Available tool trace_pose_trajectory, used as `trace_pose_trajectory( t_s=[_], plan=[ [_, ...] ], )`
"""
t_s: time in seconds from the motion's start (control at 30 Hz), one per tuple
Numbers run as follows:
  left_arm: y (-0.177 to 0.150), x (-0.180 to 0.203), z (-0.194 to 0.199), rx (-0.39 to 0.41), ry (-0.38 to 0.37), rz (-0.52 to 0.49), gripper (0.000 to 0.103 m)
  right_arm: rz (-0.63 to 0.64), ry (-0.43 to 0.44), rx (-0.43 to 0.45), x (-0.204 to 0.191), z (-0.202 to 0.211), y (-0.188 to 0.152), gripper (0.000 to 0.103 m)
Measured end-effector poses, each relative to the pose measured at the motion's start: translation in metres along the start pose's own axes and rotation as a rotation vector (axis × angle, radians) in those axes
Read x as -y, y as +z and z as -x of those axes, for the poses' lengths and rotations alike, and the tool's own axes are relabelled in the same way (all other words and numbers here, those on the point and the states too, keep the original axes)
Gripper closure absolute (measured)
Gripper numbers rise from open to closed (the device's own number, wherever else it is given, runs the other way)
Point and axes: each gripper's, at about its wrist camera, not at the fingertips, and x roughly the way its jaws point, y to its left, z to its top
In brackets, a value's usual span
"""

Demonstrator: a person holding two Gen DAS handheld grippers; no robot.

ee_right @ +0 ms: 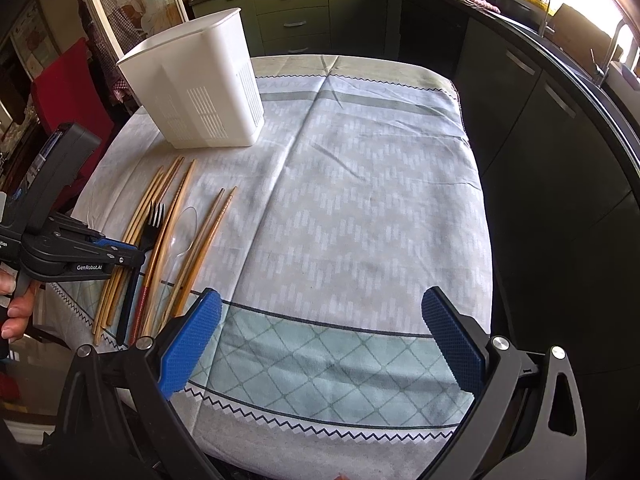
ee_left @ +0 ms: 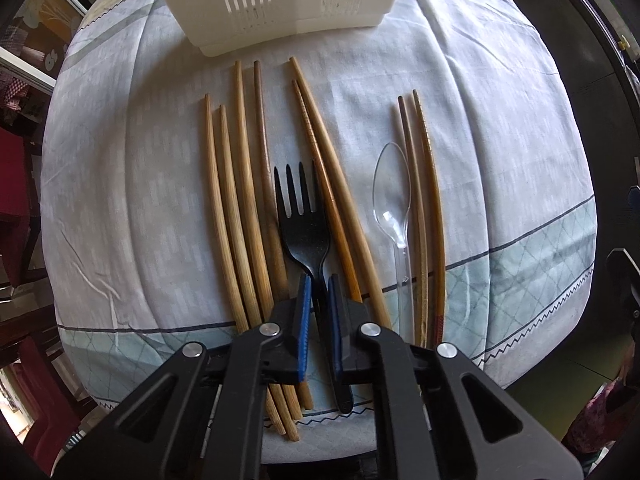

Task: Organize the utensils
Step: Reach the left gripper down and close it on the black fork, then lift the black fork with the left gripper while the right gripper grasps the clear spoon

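Observation:
A black plastic fork [ee_left: 302,220] lies on the tablecloth among several wooden chopsticks [ee_left: 236,200], tines toward the white slotted utensil holder [ee_left: 280,4]. My left gripper [ee_left: 319,284] has its blue pads closed narrowly around the fork's neck, down at the cloth. A clear plastic spoon [ee_left: 394,204] lies to the right beside two more chopsticks [ee_left: 424,208]. In the right wrist view the holder [ee_right: 200,92] stands at the far left, the fork [ee_right: 150,228] and my left gripper [ee_right: 138,254] are at the left. My right gripper [ee_right: 322,316] is wide open and empty above the cloth's near edge.
The table [ee_right: 360,184] is covered with a pale patterned cloth. Dark kitchen cabinets [ee_right: 520,100] run along the right and back. A red chair [ee_right: 68,88] stands behind the table at the left.

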Motion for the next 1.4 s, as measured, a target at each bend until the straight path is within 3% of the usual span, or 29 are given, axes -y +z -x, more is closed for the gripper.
trace_pose_trajectory(
  t_s=[0.47,0.7,0.83,0.97,1.13,1.23,1.3,1.4],
  plan=[
    [0.007,0.018,-0.009,0.053,0.056,-0.01,0.092,0.024,-0.01,-0.013,-0.007,-0.003,0.0,0.004],
    [0.002,0.011,0.004,0.132,0.025,0.008,0.094,0.032,0.013,-0.031,-0.015,-0.003,0.006,0.005],
    [-0.007,0.0,0.042,0.249,-0.004,0.036,0.094,0.021,0.1,-0.085,-0.029,-0.01,0.015,0.009],
    [-0.021,-0.019,0.084,0.418,-0.028,0.078,0.094,-0.004,0.184,-0.159,-0.051,-0.029,0.024,0.016],
    [-0.048,-0.048,0.126,0.619,-0.015,0.103,0.094,-0.018,0.202,-0.209,-0.083,-0.058,0.027,0.028],
    [-0.061,-0.056,0.139,0.683,-0.001,0.096,0.094,-0.04,0.219,-0.207,-0.095,-0.067,0.028,0.04],
    [-0.065,-0.063,0.145,0.695,-0.005,0.097,0.094,-0.032,0.226,-0.203,-0.105,-0.071,0.029,0.041],
    [-0.068,-0.069,0.146,0.703,-0.008,0.096,0.094,-0.036,0.224,-0.196,-0.116,-0.076,0.031,0.055]
  ],
)
